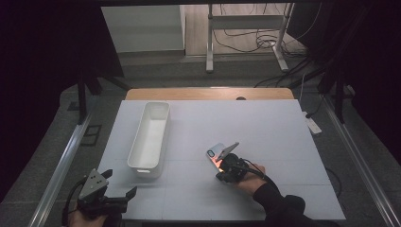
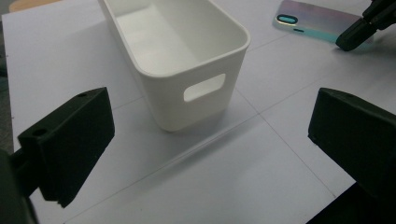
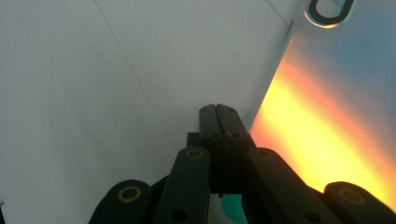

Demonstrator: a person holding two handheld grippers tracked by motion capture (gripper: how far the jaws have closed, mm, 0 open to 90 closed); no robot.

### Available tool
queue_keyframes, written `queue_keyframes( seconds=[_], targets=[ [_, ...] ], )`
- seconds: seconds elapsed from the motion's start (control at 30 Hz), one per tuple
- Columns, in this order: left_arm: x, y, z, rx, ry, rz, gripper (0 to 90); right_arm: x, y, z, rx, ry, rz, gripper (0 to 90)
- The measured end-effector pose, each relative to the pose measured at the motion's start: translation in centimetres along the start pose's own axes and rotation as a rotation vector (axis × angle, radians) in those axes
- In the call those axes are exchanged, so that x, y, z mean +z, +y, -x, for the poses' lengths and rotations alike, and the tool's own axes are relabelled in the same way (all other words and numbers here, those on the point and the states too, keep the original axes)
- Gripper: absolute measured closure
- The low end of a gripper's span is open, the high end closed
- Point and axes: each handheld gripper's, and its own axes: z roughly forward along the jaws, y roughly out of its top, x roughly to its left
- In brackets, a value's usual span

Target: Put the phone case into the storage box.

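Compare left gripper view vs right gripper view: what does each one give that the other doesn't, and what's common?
Left gripper view: the empty white bin with its handle cutout, framed by the left gripper's wide-open jaws.
Right gripper view: a close look at the right gripper, jaws pressed together, and an orange glare on the case beside it.
Both: the iridescent phone case with its camera cutout, the right gripper at the case, and the white table sheet.

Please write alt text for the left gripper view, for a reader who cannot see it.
An empty white bin with a handle cutout stands on the white table, framed by the open left gripper. Farther off, the right gripper meets an iridescent phone case.
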Motion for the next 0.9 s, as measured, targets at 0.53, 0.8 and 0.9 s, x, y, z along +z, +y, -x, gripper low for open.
queue_keyframes(
  seconds=[0.53, 0.8, 0.9],
  targets=[
    [0.0, 0.0, 0.0, 0.001, 0.001, -0.001, 0.9, -0.5, -0.6, 1.6, 0.043, -0.019, 0.01, 89.2],
    [0.0, 0.0, 0.0, 0.001, 0.001, -0.001, 0.9, -0.6, -0.6, 1.8, 0.05, -0.02, 0.01, 89.2],
    [0.0, 0.0, 0.0, 0.0, 0.001, -0.001, 0.9, -0.7, -0.6, 1.7, 0.048, -0.017, 0.014, 89.2]
  ],
)
